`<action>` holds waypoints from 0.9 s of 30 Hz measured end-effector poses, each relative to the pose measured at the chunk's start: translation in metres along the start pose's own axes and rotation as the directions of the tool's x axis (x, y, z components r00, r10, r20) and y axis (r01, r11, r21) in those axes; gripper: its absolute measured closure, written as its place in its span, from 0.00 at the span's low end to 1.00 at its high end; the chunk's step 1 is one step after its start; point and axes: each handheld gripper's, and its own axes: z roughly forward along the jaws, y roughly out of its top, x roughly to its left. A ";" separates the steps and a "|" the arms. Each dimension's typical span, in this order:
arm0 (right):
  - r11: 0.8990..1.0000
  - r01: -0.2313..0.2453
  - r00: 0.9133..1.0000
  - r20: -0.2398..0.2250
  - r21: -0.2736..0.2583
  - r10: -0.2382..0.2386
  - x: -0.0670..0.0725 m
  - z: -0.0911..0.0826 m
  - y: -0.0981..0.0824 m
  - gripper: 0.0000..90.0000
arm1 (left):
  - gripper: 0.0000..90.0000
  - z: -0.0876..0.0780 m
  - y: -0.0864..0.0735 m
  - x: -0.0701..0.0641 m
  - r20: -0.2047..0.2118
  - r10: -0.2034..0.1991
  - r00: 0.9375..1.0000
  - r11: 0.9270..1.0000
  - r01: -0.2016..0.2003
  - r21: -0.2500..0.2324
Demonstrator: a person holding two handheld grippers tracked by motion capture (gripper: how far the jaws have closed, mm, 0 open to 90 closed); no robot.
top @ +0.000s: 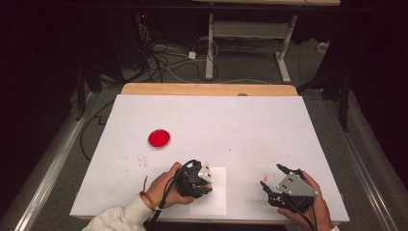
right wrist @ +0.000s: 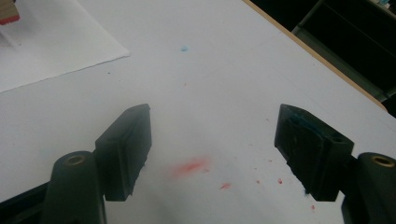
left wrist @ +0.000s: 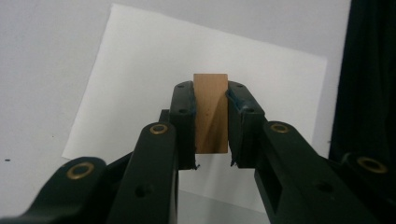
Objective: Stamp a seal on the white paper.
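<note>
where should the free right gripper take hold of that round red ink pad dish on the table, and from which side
The round red ink pad dish lies flat and low on the white table cover, so grip across its rim at opposite edges, coming straight down from above. The right gripper already has open jaws, likely wide enough to straddle it.

Smooth wooden block (left wrist: 211,112) over matt white paper sheet (left wrist: 140,70).

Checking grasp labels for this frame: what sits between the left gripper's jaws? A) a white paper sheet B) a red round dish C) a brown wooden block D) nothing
C: in the left gripper view the left gripper has both black jaws pressed against the sides of a brown wooden block, held over the white paper sheet; the red round dish lies apart on the table.
</note>
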 end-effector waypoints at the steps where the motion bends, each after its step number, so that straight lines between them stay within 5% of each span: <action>1: 1.000 0.000 1.000 0.000 0.000 0.000 0.000 0.000 0.000 0.31 | 0.81 0.001 0.000 0.000 0.003 0.000 1.000 1.000 0.000 0.000; 27: 1.000 0.007 1.000 -0.011 0.000 -0.007 0.002 0.001 0.001 0.31 | 0.82 0.006 0.002 0.002 -0.002 -0.014 1.000 1.000 0.014 0.028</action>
